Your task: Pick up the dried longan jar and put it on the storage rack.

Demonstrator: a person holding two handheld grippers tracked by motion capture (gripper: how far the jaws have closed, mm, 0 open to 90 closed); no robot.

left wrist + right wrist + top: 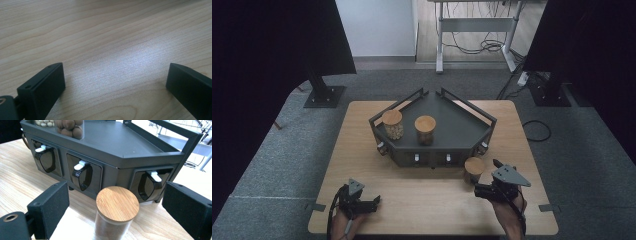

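A glass jar with a round wooden lid (pixel 117 203) and brown contents stands on the table just in front of a dark grey rack (pixel 120 142). My right gripper (pixel 116 195) is open, one jaw on each side of the jar with a gap to both pads. In the high view the jar (pixel 474 168) sits at the rack's front right corner with the right gripper (pixel 486 179) right behind it. My left gripper (pixel 113 72) is open low over bare wood, near the table's front left (pixel 373 202).
The rack (pixel 462 120) carries a jar of pale nuts (pixel 392 125) and a jar of brown balls (pixel 425 130). Its front holds three dark scoops with white tabs (pixel 80 166). Black stands and cables sit on the floor beyond the wooden table (pixel 362 150).
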